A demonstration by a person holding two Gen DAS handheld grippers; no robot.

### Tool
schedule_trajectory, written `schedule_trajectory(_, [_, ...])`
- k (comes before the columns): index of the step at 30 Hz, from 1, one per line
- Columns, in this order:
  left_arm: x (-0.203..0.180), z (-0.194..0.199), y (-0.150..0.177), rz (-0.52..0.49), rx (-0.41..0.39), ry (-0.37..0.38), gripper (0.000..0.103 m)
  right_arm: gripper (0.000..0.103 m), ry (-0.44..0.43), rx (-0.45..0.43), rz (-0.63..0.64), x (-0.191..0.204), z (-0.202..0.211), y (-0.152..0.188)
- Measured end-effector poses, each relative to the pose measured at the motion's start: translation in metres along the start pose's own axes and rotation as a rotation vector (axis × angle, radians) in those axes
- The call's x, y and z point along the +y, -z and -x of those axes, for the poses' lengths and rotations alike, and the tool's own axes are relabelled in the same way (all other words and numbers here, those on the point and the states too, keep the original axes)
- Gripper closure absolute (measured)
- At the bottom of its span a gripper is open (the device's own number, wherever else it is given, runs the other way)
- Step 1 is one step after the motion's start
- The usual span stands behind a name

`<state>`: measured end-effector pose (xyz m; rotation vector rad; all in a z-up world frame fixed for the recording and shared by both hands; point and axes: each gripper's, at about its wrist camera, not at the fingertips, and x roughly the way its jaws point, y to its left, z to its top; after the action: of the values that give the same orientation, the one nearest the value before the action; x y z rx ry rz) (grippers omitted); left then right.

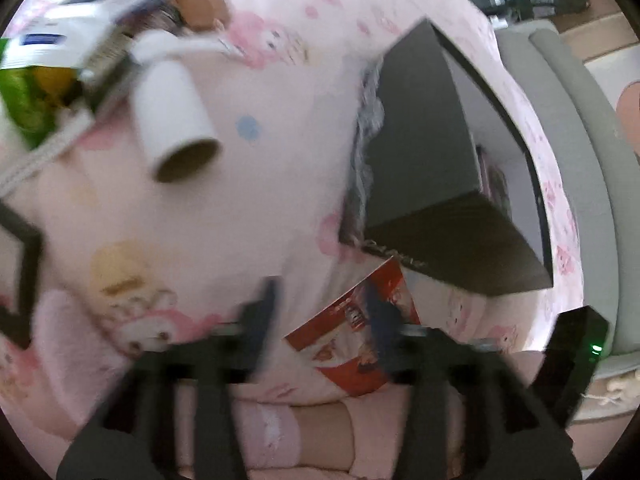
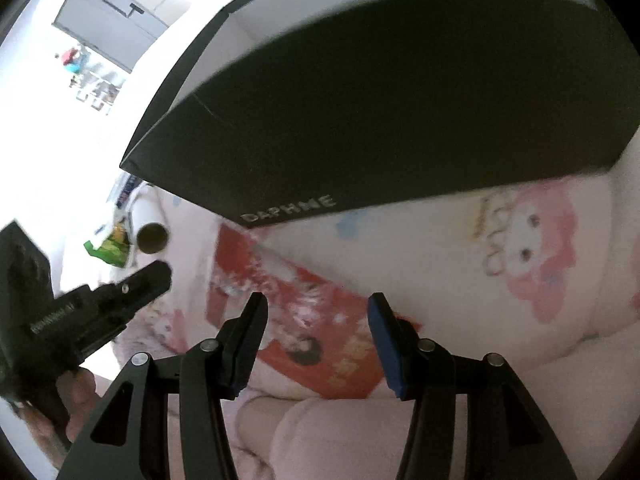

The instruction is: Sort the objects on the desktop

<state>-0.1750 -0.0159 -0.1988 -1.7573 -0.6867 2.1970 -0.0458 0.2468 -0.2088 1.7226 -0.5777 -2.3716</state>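
Observation:
A flat red and white printed packet (image 1: 352, 332) lies on the pink cartoon-print cloth (image 1: 256, 184) by the front corner of a black open box (image 1: 452, 184). My left gripper (image 1: 320, 312) is open and hovers over the packet's near end. In the right wrist view the same packet (image 2: 304, 320) lies below the box (image 2: 380, 112), which is marked DAPHNE. My right gripper (image 2: 316, 312) is open just above the packet. The left gripper's body (image 2: 100, 312) shows at the left of that view.
A white paper roll (image 1: 172, 120) lies on the cloth at upper left, next to a green snack bag (image 1: 28, 100), a white and blue carton (image 1: 68, 36) and a brown round object (image 1: 200, 4). A grey padded edge (image 1: 580, 160) borders the cloth at right.

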Motion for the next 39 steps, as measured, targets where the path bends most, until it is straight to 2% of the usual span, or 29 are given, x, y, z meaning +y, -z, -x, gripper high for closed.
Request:
schedule_trajectory(3, [-0.013,-0.016,-0.010,-0.063,0.053,-0.044,0.041,0.055,0.036,-0.014,0.000,-0.007,0.006,0.000])
schedule_trajectory(5, [-0.019,-0.029,-0.013,-0.094,0.086,-0.070,0.043,0.055,0.040,-0.003,-0.006,-0.010,0.006,0.001])
schedule_trajectory(8, [-0.023,-0.038,-0.014,-0.132,0.114,-0.105,0.075,0.052,0.054,0.002,0.007,-0.011,0.006,0.004])
schedule_trajectory(9, [-0.023,-0.035,-0.015,-0.140,0.098,-0.112,0.085,0.052,0.055,0.006,0.007,-0.012,0.007,0.005])
schedule_trajectory(12, [-0.019,-0.017,-0.018,-0.120,0.045,-0.079,0.103,0.052,0.051,0.006,0.005,-0.014,0.010,0.012])
schedule_trajectory(13, [-0.017,-0.010,-0.019,-0.109,0.028,-0.063,0.103,0.052,0.050,0.006,0.005,-0.015,0.011,0.013])
schedule_trajectory(15, [-0.014,0.005,-0.021,-0.091,-0.021,-0.064,0.103,0.052,0.049,0.007,0.006,0.002,-0.011,-0.010])
schedule_trajectory(18, [-0.003,0.030,-0.027,-0.033,-0.116,-0.075,0.103,0.052,0.045,0.004,0.004,0.000,-0.007,-0.008])
schedule_trajectory(22, [0.006,0.038,-0.019,0.094,-0.178,-0.111,0.103,0.052,0.067,0.013,0.016,0.001,-0.006,-0.003])
schedule_trajectory(25, [0.004,0.021,-0.013,0.133,-0.113,-0.119,0.100,0.048,0.071,0.040,0.020,0.003,-0.008,-0.001])
schedule_trajectory(27, [0.001,0.010,-0.005,0.145,-0.081,-0.144,0.093,0.048,0.047,0.086,0.019,0.005,-0.015,-0.001])
schedule_trajectory(30, [0.015,0.016,0.015,0.152,-0.105,-0.146,0.082,0.047,0.024,0.141,0.035,0.010,-0.026,0.001])
schedule_trajectory(32, [0.023,0.015,0.020,0.166,-0.106,-0.148,0.081,0.048,0.031,0.140,0.040,0.011,-0.029,0.002])
schedule_trajectory(38, [0.035,-0.014,0.033,0.176,-0.023,-0.165,0.080,0.045,0.013,0.119,0.070,0.018,-0.036,0.005])
schedule_trajectory(39, [0.033,-0.014,0.034,0.169,-0.017,-0.165,0.080,0.045,-0.011,0.106,0.088,0.020,-0.032,0.008])
